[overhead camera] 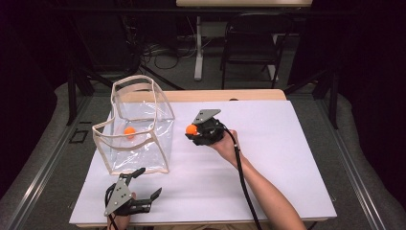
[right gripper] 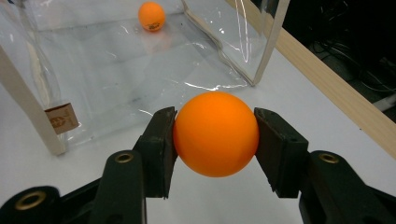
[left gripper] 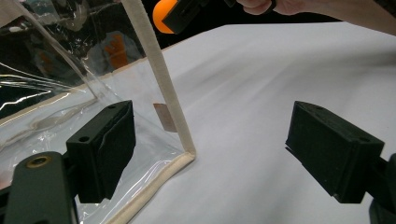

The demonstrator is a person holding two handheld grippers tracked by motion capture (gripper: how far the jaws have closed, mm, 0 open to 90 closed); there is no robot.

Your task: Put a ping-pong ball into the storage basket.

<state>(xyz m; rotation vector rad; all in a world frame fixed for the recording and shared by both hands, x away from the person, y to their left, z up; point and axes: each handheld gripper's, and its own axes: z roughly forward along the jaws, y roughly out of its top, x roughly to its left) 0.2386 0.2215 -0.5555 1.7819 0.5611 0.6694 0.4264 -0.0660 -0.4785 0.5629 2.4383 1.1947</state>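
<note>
A clear plastic bag (overhead camera: 139, 129) with cream trim stands open on the white table at the left. One orange ball (overhead camera: 129, 131) lies inside it, also seen through the clear wall in the right gripper view (right gripper: 151, 16). My right gripper (overhead camera: 194, 130) is shut on a second orange ball (right gripper: 215, 133), held just right of the bag. That ball (left gripper: 163, 15) also peeks in at the top of the left gripper view. My left gripper (overhead camera: 149, 183) stands open near the table's front edge, by the bag's front corner (left gripper: 187, 154), with nothing between its jaws.
The white table top (overhead camera: 268, 158) stretches to the right of the bag, with a wooden strip (overhead camera: 230, 95) along its far edge. A black chair (overhead camera: 251, 45) and a table leg (overhead camera: 198, 48) stand beyond on the floor. A small brown label (right gripper: 60, 118) sits on the bag's wall.
</note>
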